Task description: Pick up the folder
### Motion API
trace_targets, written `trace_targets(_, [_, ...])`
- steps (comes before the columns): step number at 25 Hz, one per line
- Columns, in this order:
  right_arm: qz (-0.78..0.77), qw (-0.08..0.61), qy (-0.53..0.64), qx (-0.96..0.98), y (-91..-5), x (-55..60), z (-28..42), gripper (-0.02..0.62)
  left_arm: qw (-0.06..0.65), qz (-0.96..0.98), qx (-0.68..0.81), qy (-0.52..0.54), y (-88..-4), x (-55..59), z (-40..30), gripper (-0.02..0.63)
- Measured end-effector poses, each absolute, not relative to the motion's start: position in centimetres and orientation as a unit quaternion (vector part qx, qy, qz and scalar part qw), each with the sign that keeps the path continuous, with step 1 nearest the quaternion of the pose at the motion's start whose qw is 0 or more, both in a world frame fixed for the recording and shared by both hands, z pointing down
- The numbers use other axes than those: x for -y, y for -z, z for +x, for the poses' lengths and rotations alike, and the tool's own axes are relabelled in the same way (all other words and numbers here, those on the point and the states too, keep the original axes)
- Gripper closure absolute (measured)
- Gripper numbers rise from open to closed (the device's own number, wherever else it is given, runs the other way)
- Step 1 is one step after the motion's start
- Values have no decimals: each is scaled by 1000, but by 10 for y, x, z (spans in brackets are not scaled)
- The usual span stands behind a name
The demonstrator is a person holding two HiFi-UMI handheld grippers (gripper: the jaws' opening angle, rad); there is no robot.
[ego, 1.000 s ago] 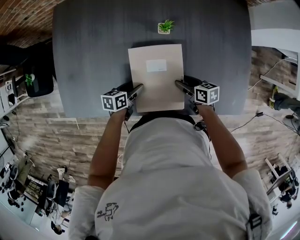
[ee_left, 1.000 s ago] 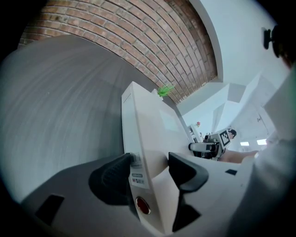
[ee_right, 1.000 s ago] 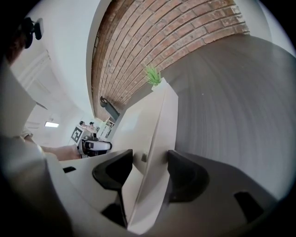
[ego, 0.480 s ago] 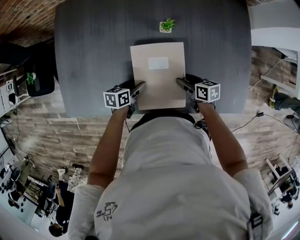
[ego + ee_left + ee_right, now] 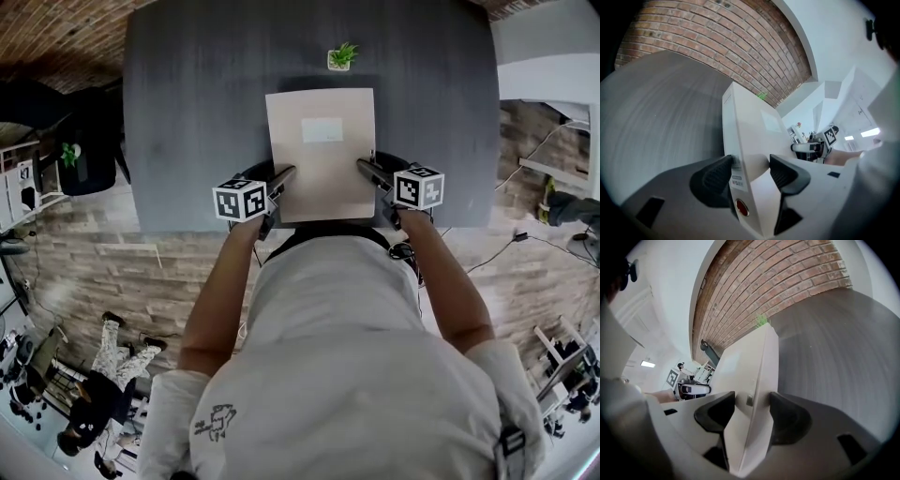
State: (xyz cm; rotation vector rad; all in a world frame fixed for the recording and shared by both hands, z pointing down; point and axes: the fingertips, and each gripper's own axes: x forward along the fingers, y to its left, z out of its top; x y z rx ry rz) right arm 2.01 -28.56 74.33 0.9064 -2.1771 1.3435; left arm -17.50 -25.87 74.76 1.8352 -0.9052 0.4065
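Note:
A thick beige folder [image 5: 322,155] with a white label lies flat near the front edge of the dark grey table [image 5: 187,112]. My left gripper [image 5: 284,175] is at its left edge and my right gripper [image 5: 363,167] at its right edge. In the left gripper view the folder's spine [image 5: 750,136] fills the gap of the left gripper [image 5: 751,171], whose jaws have just been closing, and both pads meet it. The right gripper view shows the folder's edge [image 5: 750,362] clamped the same way by the right gripper [image 5: 752,411]. Whether the folder is off the table I cannot tell.
A small potted plant [image 5: 341,57] stands on the table just behind the folder. The table's front edge runs right under both grippers, with wooden floor below. A brick wall rises behind the table. A person [image 5: 98,403] walks on the floor at lower left.
Both grippers keep their places at the folder's two sides. The whole head view has slid slightly right and down. The person on the floor at lower left has moved.

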Motion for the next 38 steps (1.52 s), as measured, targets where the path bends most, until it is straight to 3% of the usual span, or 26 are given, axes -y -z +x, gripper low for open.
trace_targets(13, [363, 178, -439, 803, -690, 285, 8, 360, 449, 794, 381, -150, -697, 263, -188, 350])
trace_targets(27, [399, 124, -359, 835, -601, 284, -8, 364, 342, 845, 392, -126, -605, 273, -206, 353])
trace_targets(38, [420, 98, -307, 849, -539, 281, -10, 367, 318, 857, 396, -84, -552, 270, -209, 354])
